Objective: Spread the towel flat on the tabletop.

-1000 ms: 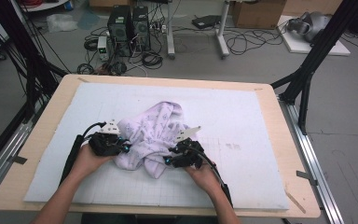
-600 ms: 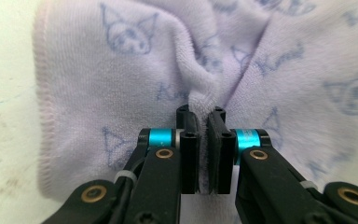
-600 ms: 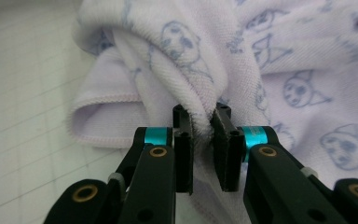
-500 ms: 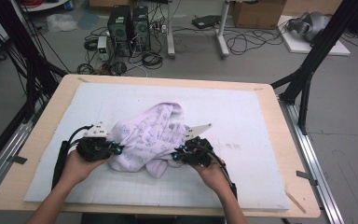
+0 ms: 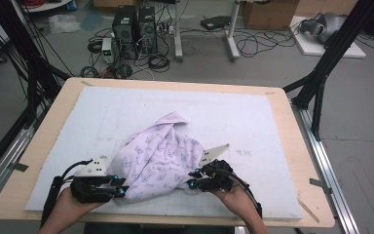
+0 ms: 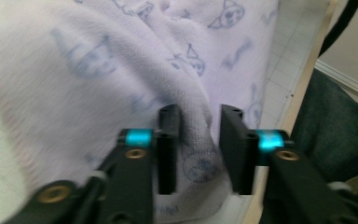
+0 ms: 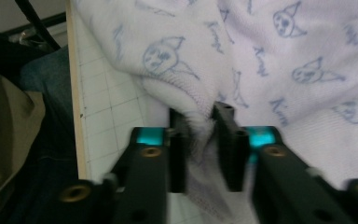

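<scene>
A white towel [image 5: 160, 156] printed with small blue cat faces lies crumpled on the pale grid mat [image 5: 253, 117]. My left gripper [image 5: 121, 185] is at the towel's near left edge. Its jaws have just been opening and stand apart, with the towel [image 6: 98, 70] under and between them [image 6: 198, 126], untouched by the pads. My right gripper [image 5: 189, 179] is at the near right edge. Its jaws have just been opening too, and a bunched fold of towel [image 7: 284, 70] sits loosely in the gap [image 7: 198, 121].
The mat covers a wooden table [image 5: 282, 112], whose near edge lies just behind both hands. The person's dark trousers [image 6: 326, 140] are beyond that edge. Computer towers [image 5: 131, 24] and cables sit on the floor past the table's far side.
Both hands have moved toward the near edge of the table, the left one also further left. The towel's near edge has come along and spread wider. Both pairs of jaws have opened.
</scene>
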